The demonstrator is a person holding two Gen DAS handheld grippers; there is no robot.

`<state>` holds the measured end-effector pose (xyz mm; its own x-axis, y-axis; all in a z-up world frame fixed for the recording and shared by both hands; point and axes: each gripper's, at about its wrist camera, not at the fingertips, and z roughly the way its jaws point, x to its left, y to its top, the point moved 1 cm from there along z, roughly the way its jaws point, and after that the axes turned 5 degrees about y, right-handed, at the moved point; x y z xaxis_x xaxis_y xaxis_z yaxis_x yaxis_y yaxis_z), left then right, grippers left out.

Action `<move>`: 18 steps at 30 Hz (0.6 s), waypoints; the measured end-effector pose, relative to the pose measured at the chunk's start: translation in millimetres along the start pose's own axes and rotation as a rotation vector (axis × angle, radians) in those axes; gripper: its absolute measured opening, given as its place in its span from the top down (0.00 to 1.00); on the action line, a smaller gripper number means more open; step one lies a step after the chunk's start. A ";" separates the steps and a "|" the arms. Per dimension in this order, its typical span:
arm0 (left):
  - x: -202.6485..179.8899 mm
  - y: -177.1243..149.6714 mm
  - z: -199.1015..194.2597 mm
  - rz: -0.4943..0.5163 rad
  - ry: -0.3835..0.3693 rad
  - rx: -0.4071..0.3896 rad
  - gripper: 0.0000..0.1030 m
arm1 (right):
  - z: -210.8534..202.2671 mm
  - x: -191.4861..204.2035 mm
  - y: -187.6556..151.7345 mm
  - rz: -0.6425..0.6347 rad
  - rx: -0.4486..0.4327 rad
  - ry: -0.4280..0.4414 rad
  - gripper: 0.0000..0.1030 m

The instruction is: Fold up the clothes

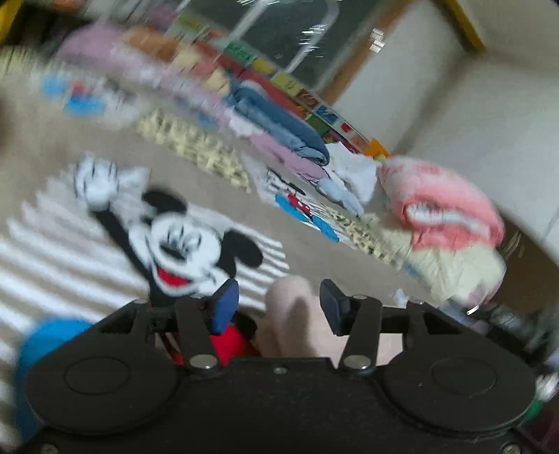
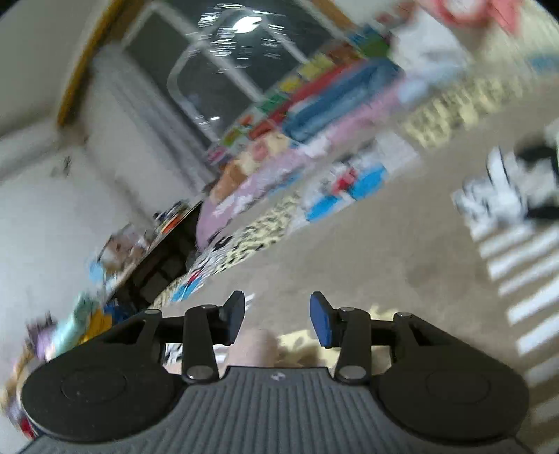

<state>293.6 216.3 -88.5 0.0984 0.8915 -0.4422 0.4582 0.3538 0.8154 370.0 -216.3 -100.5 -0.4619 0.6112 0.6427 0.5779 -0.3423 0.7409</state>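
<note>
Both views are blurred by motion. My left gripper [image 1: 277,302] is open and empty above a beige bedcover [image 1: 52,139] printed with a large cartoon mouse [image 1: 181,244]. A pale pink shape [image 1: 290,314], cloth or a knee, lies between and under its fingers; I cannot tell which. Heaped clothes line the far side: pink-purple [image 1: 146,70], blue [image 1: 276,118], white [image 1: 353,171] and a pink-and-white bundle [image 1: 443,209]. My right gripper [image 2: 276,316] is open and empty over the same bedcover [image 2: 349,244]. The blue pile [image 2: 335,101] and pink pile [image 2: 265,174] show beyond it.
A window [image 1: 279,31] and white wall [image 1: 471,111] stand behind the bed. A row of colourful blocks [image 1: 300,90] runs along the sill. A dark bedside stand [image 2: 157,265] with clutter sits at the left in the right wrist view. A cream cushion [image 1: 454,265] lies at the bed's right edge.
</note>
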 end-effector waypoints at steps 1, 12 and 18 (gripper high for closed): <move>-12.3 0.0 -9.2 0.075 -0.018 -0.002 0.52 | -5.8 15.2 -2.0 -0.065 0.014 0.015 0.55; -92.2 -73.7 -76.4 0.469 0.003 0.083 0.50 | -46.8 119.2 -79.8 -0.471 0.117 0.066 0.49; -87.2 -101.7 -43.9 0.534 0.051 0.133 0.43 | -39.2 105.0 -110.6 -0.481 0.192 -0.011 0.48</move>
<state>199.6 115.0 -116.5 0.3067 0.9509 0.0416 0.4639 -0.1875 0.8658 231.2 -142.2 -107.3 -0.6994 0.6749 0.2353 0.4152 0.1156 0.9024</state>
